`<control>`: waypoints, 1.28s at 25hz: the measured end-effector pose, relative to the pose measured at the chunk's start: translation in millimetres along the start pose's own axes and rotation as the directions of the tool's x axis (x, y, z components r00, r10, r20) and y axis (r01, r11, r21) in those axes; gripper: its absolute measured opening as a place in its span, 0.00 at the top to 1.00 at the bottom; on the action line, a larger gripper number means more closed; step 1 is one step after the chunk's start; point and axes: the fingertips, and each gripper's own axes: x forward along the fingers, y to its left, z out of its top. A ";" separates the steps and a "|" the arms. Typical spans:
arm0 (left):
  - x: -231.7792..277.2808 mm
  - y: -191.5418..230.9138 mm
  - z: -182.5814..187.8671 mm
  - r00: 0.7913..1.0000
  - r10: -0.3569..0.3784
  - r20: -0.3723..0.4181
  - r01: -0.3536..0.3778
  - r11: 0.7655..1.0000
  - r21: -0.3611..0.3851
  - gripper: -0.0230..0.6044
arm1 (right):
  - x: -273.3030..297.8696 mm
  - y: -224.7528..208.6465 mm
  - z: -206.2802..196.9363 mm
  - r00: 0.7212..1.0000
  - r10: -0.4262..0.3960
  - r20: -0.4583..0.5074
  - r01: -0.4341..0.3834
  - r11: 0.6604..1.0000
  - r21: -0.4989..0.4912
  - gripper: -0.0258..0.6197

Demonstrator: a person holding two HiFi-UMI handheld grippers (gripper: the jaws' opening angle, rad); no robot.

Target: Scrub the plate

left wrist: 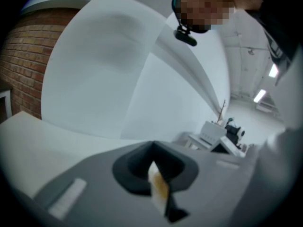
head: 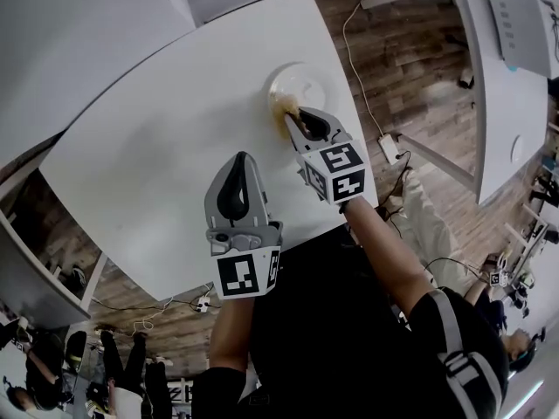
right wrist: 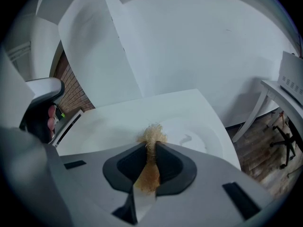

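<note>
A white plate (head: 301, 84) lies near the far right edge of the white table (head: 157, 147). My right gripper (head: 294, 117) reaches over the plate's near rim and is shut on a tan fibrous scrubber (head: 284, 107). In the right gripper view the scrubber (right wrist: 152, 135) sticks out past the closed jaws of the right gripper (right wrist: 152, 148), over the plate (right wrist: 194, 136). My left gripper (head: 242, 164) hovers over the table's near edge, away from the plate, with its jaws shut. The left gripper (left wrist: 152, 151) points up at bare white walls, and no plate shows in its view.
The table's right edge drops to a wooden floor where a cable and a power adapter (head: 389, 147) lie. A second white table (head: 507, 77) stands at the far right. A brick wall (left wrist: 19, 74) sits to the left.
</note>
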 end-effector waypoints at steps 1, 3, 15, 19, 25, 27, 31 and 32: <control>-1.8 -2.4 -1.5 1.000 -0.002 -0.001 0.002 1.000 0.000 0.96 | -2.5 0.3 -3.8 1.000 0.000 -0.002 0.000 1.000 0.001 0.88; -5.4 -7.4 -4.5 1.000 -0.007 -0.003 0.007 1.000 0.000 0.96 | -8.0 -0.2 -11.4 1.000 -0.002 -0.005 0.002 1.000 0.005 0.88; -12.6 -38.2 -13.1 0.999 -0.050 -0.007 0.050 0.998 0.025 0.96 | -38.9 -32.7 -41.7 0.998 -0.062 -0.005 0.062 0.997 0.051 0.88; -10.0 -45.0 -14.5 0.998 -0.061 -0.014 0.062 0.998 0.031 0.96 | -45.9 -52.1 -41.9 0.995 -0.095 0.003 0.095 0.993 0.076 0.88; -0.6 -49.6 -14.4 0.998 -0.066 -0.023 0.066 0.997 0.032 0.96 | -48.3 -75.5 -35.3 0.992 -0.128 0.012 0.127 0.987 0.096 0.88; 3.5 -49.1 -15.2 0.998 -0.064 -0.028 0.065 0.997 0.035 0.96 | -46.4 -80.3 -32.2 0.991 -0.133 0.013 0.131 0.986 0.100 0.88; 11.4 -46.5 -14.2 0.998 -0.059 -0.035 0.060 0.998 0.036 0.96 | -41.1 -84.9 -24.7 0.991 -0.133 0.011 0.131 0.986 0.103 0.88; 13.3 -45.7 -13.5 0.998 -0.057 -0.034 0.058 0.998 0.035 0.96 | -39.4 -85.7 -22.9 0.991 -0.132 0.011 0.130 0.986 0.101 0.88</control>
